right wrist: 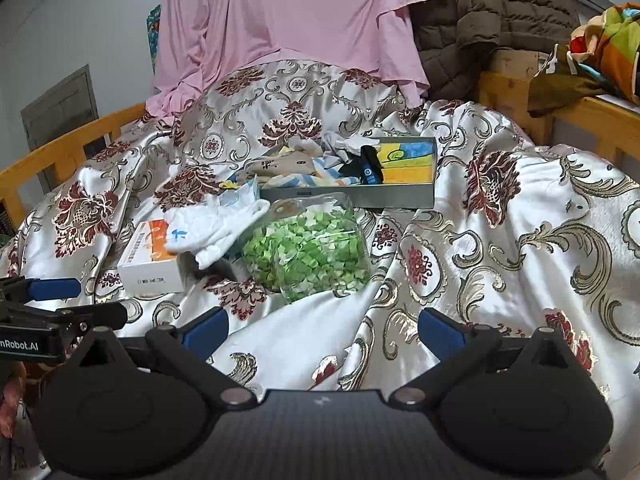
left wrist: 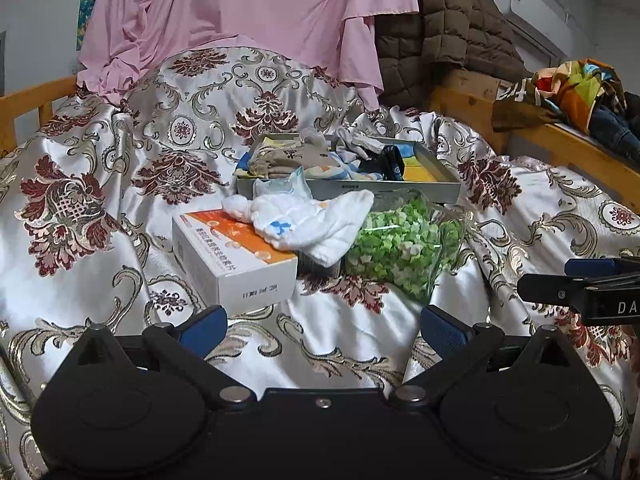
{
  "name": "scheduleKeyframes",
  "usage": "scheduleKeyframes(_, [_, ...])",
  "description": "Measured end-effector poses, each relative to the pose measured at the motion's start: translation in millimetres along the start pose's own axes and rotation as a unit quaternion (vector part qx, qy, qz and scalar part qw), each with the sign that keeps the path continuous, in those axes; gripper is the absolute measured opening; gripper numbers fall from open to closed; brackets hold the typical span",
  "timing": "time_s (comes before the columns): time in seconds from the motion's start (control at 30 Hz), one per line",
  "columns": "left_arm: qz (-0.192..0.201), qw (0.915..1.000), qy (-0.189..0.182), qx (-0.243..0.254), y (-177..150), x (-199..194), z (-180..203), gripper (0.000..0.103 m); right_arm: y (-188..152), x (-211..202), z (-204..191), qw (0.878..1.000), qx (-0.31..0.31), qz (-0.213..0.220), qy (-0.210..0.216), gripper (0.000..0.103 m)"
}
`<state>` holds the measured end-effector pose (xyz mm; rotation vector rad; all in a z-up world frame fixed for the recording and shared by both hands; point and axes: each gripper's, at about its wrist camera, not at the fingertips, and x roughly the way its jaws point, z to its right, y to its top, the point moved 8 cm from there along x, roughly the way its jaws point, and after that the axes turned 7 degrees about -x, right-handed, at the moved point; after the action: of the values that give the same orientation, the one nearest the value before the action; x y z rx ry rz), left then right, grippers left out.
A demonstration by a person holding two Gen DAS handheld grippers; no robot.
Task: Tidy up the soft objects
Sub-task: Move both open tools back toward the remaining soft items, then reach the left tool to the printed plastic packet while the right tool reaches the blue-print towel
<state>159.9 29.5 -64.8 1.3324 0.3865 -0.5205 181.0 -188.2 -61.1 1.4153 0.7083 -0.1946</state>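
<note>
A white knitted glove [left wrist: 316, 226] lies crumpled in the middle of a bed, draped half over an orange and white box [left wrist: 236, 256] and touching a clear bag of green pieces [left wrist: 400, 248] on its right. The glove shows a small blue mark and its fingers point toward the bag. Just behind it stands a shallow grey tray [left wrist: 352, 190] piled with soft things: beige socks [left wrist: 280, 160], striped cloth [left wrist: 344, 168] and a black band [left wrist: 394, 166], with a yellow and blue lining showing at the right end.

The left tool [left wrist: 320, 326] hovers low and level over the bedcover, near the box, its blue-padded fingers [left wrist: 204, 328] spread wide with nothing between them. The right tool [right wrist: 322, 326] hovers beside it at much the same height, facing the bag, its fingers [right wrist: 440, 330] also wide apart and holding nothing. Each tool shows at the edge of the other's view.

The bed is covered by a shiny white cloth [right wrist: 500, 240] with dark red and gold flowers. Behind hang a pink sheet [left wrist: 248, 12] and a brown quilted coat [left wrist: 452, 28], and a wooden rail [left wrist: 560, 140] runs along the right.
</note>
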Motion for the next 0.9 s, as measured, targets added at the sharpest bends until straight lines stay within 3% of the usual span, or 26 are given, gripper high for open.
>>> scheduleKeyframes(0.9, [-0.004, 0.9996, 0.019, 0.021, -1.6, -2.7, -14.9, 0.102, -4.7, 8.0, -25.3, 0.998, -0.048, 0.003, 0.028, 0.103])
